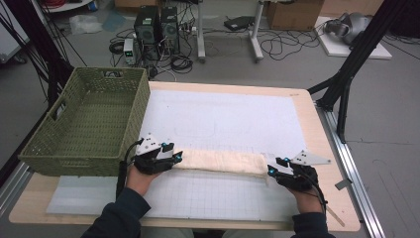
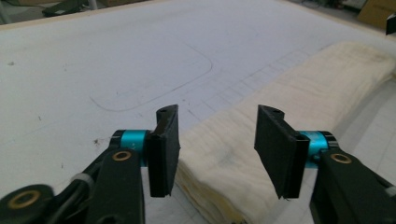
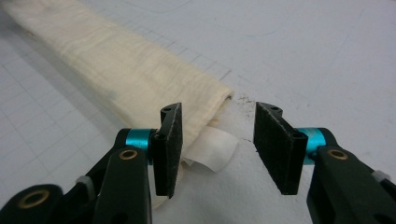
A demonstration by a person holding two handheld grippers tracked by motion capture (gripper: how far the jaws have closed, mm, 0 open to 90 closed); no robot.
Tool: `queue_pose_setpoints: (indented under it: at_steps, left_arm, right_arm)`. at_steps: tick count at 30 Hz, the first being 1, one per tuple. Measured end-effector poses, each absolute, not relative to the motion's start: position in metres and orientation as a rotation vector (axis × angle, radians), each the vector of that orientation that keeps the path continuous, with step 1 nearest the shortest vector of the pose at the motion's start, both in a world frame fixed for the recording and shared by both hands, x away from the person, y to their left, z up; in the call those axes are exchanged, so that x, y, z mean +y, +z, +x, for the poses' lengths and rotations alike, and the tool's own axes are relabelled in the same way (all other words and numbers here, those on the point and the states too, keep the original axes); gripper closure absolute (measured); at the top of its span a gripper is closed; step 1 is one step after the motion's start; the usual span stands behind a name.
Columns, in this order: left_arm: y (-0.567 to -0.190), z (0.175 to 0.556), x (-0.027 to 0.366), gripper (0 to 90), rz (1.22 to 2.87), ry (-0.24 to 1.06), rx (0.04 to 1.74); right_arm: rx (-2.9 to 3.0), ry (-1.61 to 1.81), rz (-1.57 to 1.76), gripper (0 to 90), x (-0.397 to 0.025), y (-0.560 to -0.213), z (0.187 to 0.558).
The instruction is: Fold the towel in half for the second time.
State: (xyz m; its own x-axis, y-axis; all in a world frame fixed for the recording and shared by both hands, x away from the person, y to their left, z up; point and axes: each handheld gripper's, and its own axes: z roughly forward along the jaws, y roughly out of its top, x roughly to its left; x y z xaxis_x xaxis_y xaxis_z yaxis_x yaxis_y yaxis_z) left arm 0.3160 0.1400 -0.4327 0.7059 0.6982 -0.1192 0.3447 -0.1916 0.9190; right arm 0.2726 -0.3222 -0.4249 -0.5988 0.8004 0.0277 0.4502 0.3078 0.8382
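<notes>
A cream cloth (image 1: 223, 161), folded into a long narrow strip, lies across the white gridded mat (image 1: 223, 119) near the table's front. My left gripper (image 1: 177, 157) is at its left end, jaws open, with the cloth's folded end (image 2: 219, 163) lying between and below them. My right gripper (image 1: 270, 171) is at the right end, also open; the cloth's corner (image 3: 205, 105) and a white tag (image 3: 212, 149) sit just ahead of its left jaw. Neither gripper holds anything.
A green woven basket (image 1: 89, 124) stands at the table's left, its near corner close to my left hand. The wooden table edge (image 1: 327, 148) runs along the right. Computers and cables (image 1: 158, 29) sit on the floor beyond the table.
</notes>
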Motion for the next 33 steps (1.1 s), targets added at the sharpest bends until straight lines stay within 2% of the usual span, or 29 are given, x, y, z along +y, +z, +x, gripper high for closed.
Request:
queue_pose_setpoints:
  at_steps: [2,6,8,10,12,21,23,33]
  left_arm:
    - [-0.43,0.315,0.143,48.4,1.771,0.387,0.816]
    - [-0.425,0.312,0.145,37.2,1.724,0.397,0.819]
    - [-0.424,0.311,0.145,29.3,1.708,0.403,0.824]
    - [-0.423,0.31,0.145,26.8,1.697,0.411,0.811]
    - [-0.422,0.308,0.143,18.7,1.694,0.436,0.801]
    - [-0.42,0.308,0.148,17.9,1.694,0.443,0.795]
    - [-0.419,0.308,0.149,18.0,1.693,0.449,0.8]
    - [-0.42,0.307,0.153,19.1,1.711,0.458,0.825]
  right_arm:
    - [2.168,1.211,1.112,51.2,-0.324,-0.423,0.271]
    - [2.155,1.208,1.098,48.9,-0.324,-0.418,0.269]
    - [2.141,1.205,1.089,44.1,-0.323,-0.416,0.268]
    - [2.132,1.193,1.095,40.8,-0.321,-0.415,0.268]
    - [2.129,1.155,1.099,36.7,-0.32,-0.416,0.269]
    - [2.04,1.221,1.129,18.0,-0.326,-0.407,0.263]
    - [2.022,1.231,1.127,11.2,-0.327,-0.406,0.261]
    - [2.016,1.249,1.118,10.7,-0.327,-0.406,0.259]
